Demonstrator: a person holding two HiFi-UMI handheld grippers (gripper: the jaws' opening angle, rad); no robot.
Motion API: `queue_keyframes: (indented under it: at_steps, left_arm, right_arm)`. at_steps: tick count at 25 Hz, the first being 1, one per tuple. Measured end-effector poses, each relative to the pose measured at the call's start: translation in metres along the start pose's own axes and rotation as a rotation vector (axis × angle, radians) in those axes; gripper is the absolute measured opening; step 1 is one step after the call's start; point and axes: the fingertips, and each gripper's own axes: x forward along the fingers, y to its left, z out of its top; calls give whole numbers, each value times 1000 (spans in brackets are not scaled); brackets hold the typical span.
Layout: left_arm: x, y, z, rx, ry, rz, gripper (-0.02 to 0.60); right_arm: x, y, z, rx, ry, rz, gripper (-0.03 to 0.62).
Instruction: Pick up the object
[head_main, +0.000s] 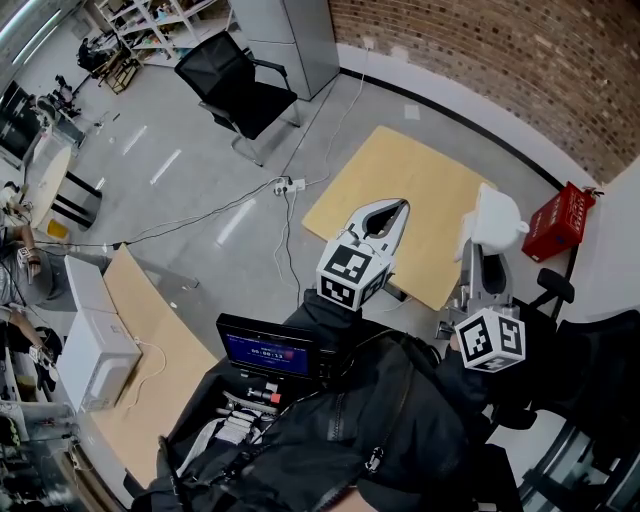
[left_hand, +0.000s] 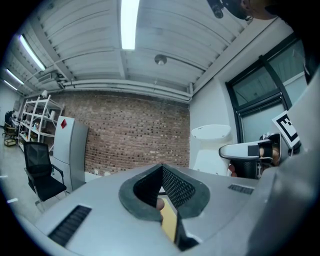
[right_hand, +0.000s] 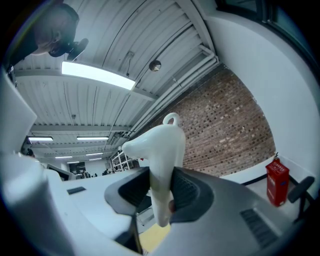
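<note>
A white moulded plastic object (right_hand: 162, 155) with a small loop on top stands upright between the pads of my right gripper (right_hand: 160, 187), which is shut on its lower stem. In the head view the same object (head_main: 492, 222) is held over the right edge of a light wooden table (head_main: 400, 170), at the tip of the right gripper (head_main: 481, 240). My left gripper (head_main: 388, 210) hovers over the middle of the table with its jaws closed tip to tip and nothing between them. The left gripper view shows those jaws (left_hand: 162, 172) meeting, with the white object (left_hand: 210, 145) off to the right.
A red box (head_main: 558, 222) stands on the floor by the brick wall, right of the table. A black office chair (head_main: 240, 85) is behind the table, with cables and a power strip (head_main: 288, 186) on the grey floor. White boxes (head_main: 95, 350) lie at the left.
</note>
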Motion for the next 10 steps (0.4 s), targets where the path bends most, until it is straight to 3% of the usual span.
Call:
queue_keyframes:
  at_steps: [10]
  left_arm:
    - [-1, 1, -6, -1, 9, 0, -3]
  right_arm:
    - [2, 2, -9, -11, 20, 9, 130]
